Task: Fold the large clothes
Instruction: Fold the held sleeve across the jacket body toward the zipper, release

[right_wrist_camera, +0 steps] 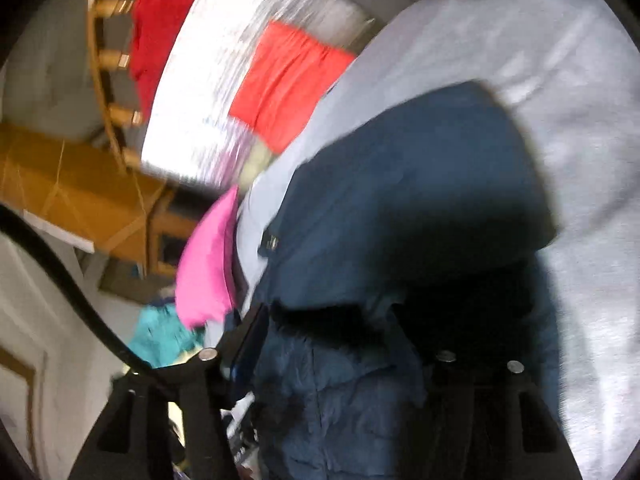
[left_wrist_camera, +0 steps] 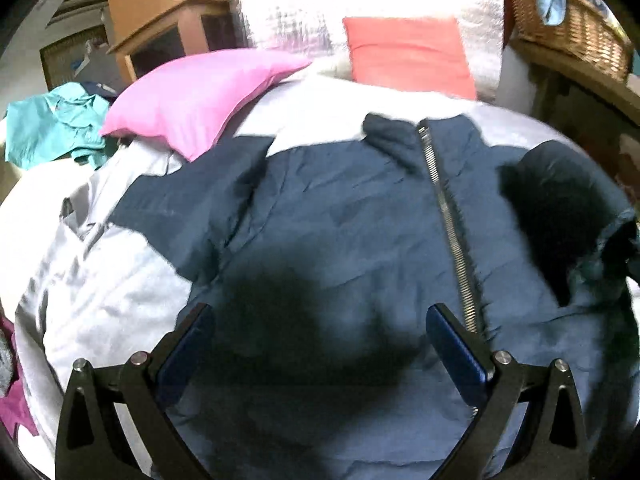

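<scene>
A navy zip-up jacket [left_wrist_camera: 340, 216] lies spread on the bed's pale grey sheet [left_wrist_camera: 100, 280], collar toward the pillows, its silver zipper [left_wrist_camera: 452, 224] running down the middle. Its left sleeve [left_wrist_camera: 188, 196] stretches out to the left; its right side [left_wrist_camera: 560, 208] is folded up and over. My left gripper [left_wrist_camera: 320, 320] hovers open and empty above the jacket's lower front. In the blurred, tilted right wrist view, my right gripper [right_wrist_camera: 340, 340] has a bunch of the jacket's fabric [right_wrist_camera: 328, 380] between its fingers and lifts it; the right finger is hidden in shadow.
A pink pillow [left_wrist_camera: 192, 96] and a red-orange pillow [left_wrist_camera: 408, 52] lie at the head of the bed. Teal clothing [left_wrist_camera: 52, 124] is piled at the left, magenta cloth [left_wrist_camera: 12, 400] at the lower left. A wicker basket [left_wrist_camera: 572, 28] stands at the right, wooden furniture [left_wrist_camera: 160, 8] behind.
</scene>
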A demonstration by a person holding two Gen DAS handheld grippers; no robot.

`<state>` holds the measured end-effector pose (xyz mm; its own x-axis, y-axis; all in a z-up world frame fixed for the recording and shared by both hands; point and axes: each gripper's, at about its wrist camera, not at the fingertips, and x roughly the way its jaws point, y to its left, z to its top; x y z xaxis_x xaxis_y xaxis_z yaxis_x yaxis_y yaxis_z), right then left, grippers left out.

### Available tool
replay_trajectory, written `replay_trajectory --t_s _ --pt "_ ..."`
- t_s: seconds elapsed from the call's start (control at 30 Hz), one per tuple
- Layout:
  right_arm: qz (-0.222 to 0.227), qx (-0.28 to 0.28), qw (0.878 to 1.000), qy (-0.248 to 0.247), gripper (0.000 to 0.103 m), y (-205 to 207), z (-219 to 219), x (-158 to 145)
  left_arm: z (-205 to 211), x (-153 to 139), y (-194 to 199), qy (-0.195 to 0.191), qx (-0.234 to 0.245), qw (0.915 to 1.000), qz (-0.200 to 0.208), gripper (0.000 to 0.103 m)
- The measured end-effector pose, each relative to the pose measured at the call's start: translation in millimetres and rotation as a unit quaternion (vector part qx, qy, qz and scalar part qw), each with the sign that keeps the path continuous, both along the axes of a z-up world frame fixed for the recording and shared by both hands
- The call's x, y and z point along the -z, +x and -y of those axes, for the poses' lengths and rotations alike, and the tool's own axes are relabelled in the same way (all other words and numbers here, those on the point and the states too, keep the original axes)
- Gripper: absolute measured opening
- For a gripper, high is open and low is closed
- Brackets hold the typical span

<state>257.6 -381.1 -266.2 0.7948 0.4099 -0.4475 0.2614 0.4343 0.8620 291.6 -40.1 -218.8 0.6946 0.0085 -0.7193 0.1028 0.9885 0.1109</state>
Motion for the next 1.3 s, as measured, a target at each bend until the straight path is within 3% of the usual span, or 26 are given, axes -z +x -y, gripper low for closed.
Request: replay_trajectory --t_s 0.3,0.33,0.37,0.4,0.5,0.63,0.73,0.87,0.97,1.03,1.13,1.3 --pt "-0.008 0.098 0.984 0.150 0.067 7.3 73.5 45.1 27.5 3.9 3.3 0.005 0.031 0.9995 0.006 0.103" --pt "-0.009 0.104 0.982 0.157 0.064 10.5 76.0 49.5 28.2 4.9 5.5 0.005 0.031 0.9995 0.003 0.103" --pt "-0.014 0.109 0.981 0.158 0.049 13.2 78.7 52.4 28.0 6.3 7.0 0.006 0.031 0.9995 0.002 0.103" --pt "-0.017 0.111 0.981 0.156 0.042 13.9 79.6 53.8 28.1 6.3 8.5 0.008 0.030 0.9995 0.003 0.103" --pt "-0.006 0.103 0.988 0.111 0.035 20.3 70.7 36.3 27.2 4.5 9.0 0.021 0.027 0.9993 0.015 0.103" --pt "0.040 0.049 0.997 -0.043 0.032 33.7 35.3 -19.5 20.3 0.4 7.9 0.037 0.017 0.9987 0.030 0.103" --pt "0.081 -0.011 0.988 -0.128 0.032 41.6 -5.2 -48.9 7.7 -1.8 7.9 0.036 0.007 0.9989 0.030 0.103" --pt "0.125 -0.120 0.962 -0.211 0.032 52.0 -79.3 -71.1 -15.8 -1.7 9.4 0.044 -0.016 0.9986 0.024 0.103" --pt "0.125 -0.196 0.947 -0.222 0.032 63.3 -129.2 -64.4 -39.4 -1.6 10.6 0.046 -0.039 0.9980 0.021 0.103" --pt "0.104 -0.229 0.944 -0.213 0.032 62.4 -150.3 -45.9 -57.3 -0.8 11.6 0.044 -0.056 0.9973 0.016 0.103" --pt "0.038 -0.274 0.943 -0.185 0.060 76.6 -175.0 -18.7 -75.4 0.5 13.9 0.036 -0.078 0.9963 0.009 0.103" --pt "0.009 -0.279 0.950 -0.142 0.064 63.2 -158.0 -13.4 -77.3 -3.4 14.0 0.020 -0.076 0.9968 0.012 0.103"
